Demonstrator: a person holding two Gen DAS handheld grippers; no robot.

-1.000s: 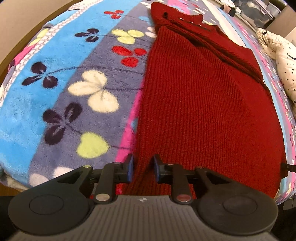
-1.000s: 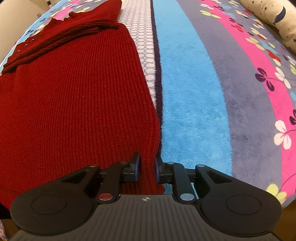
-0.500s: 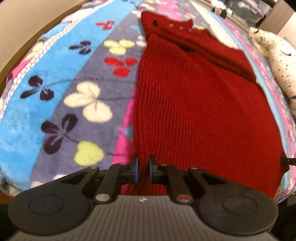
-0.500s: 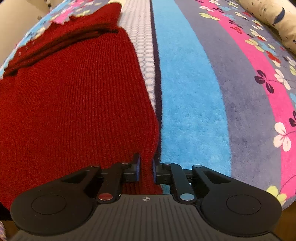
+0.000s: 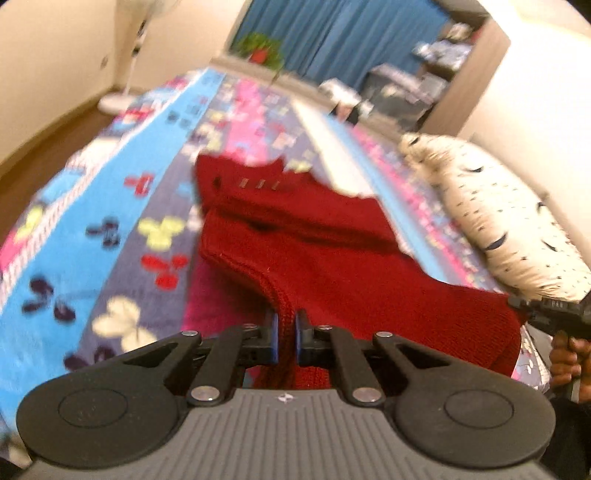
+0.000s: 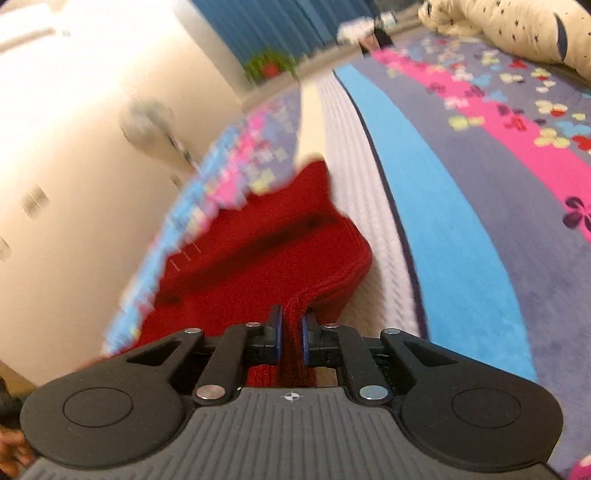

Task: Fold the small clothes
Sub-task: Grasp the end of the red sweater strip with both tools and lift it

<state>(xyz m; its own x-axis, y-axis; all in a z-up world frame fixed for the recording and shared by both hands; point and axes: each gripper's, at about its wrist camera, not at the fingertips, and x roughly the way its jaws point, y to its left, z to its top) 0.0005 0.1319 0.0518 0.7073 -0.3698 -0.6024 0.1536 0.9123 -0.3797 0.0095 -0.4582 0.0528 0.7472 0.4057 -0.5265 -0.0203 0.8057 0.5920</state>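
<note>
A bedroom with cream walls [image 5: 55, 48] and blue curtains [image 5: 332, 33] fills the background, all of it motion-blurred. A wooden shelf unit [image 5: 469, 70] stands at the far right in the left wrist view, its contents too smeared to name, and a green plant with a red spot [image 5: 262, 48] sits by the curtains. A pedestal fan [image 5: 122, 96] stands on the brown floor near the wall.

The bed is covered by a fleece blanket [image 5: 92, 206] striped in blue, grey-purple and pink with butterfly-like motifs; the right wrist view shows a white honeycomb-textured band [image 6: 354, 184] beside a solid blue stripe. A cream star-print pillow [image 5: 509, 229] lies along the right side of the bed.

The red knit sweater [image 5: 332, 266] lies on the blanket with its near hem lifted clear of the surface at both corners, the far collar end resting flat.

The left gripper [image 5: 285, 332] is clamped on the sweater's left hem corner, the knit bunched between its blue pads. The right gripper [image 6: 292, 334] pinches the opposite corner in the same way, and it appears again at the right edge of the left wrist view.
</note>
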